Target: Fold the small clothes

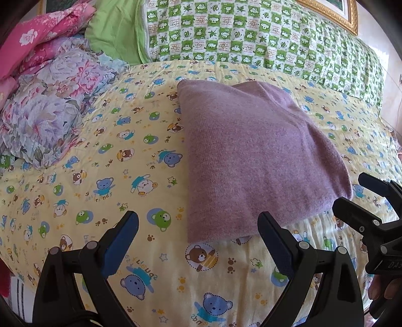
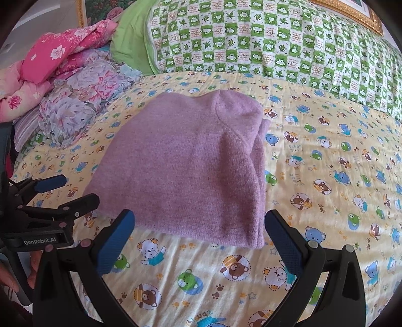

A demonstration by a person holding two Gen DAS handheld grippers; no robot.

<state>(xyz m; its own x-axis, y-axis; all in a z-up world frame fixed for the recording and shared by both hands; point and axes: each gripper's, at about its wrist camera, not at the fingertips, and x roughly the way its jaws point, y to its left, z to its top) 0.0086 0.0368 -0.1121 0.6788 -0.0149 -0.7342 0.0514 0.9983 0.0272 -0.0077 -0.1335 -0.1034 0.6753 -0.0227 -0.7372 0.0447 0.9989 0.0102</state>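
A lilac knitted garment [image 1: 251, 156] lies folded into a compact rectangle on the yellow bear-print bedsheet [image 1: 125, 176]; it also shows in the right wrist view [image 2: 186, 166]. My left gripper [image 1: 198, 226] is open and empty, just short of the garment's near left corner. My right gripper [image 2: 199, 226] is open and empty, just short of the garment's near edge. The right gripper also shows in the left wrist view [image 1: 351, 196], and the left gripper in the right wrist view [image 2: 72, 188], open at the garment's left side.
A green checked pillow [image 1: 251, 32] lies along the far edge of the bed. Crumpled floral bedding [image 1: 55, 105] and a pink floral quilt [image 1: 37, 37] are heaped at the far left. A gold picture frame [image 1: 339, 15] hangs behind the pillow.
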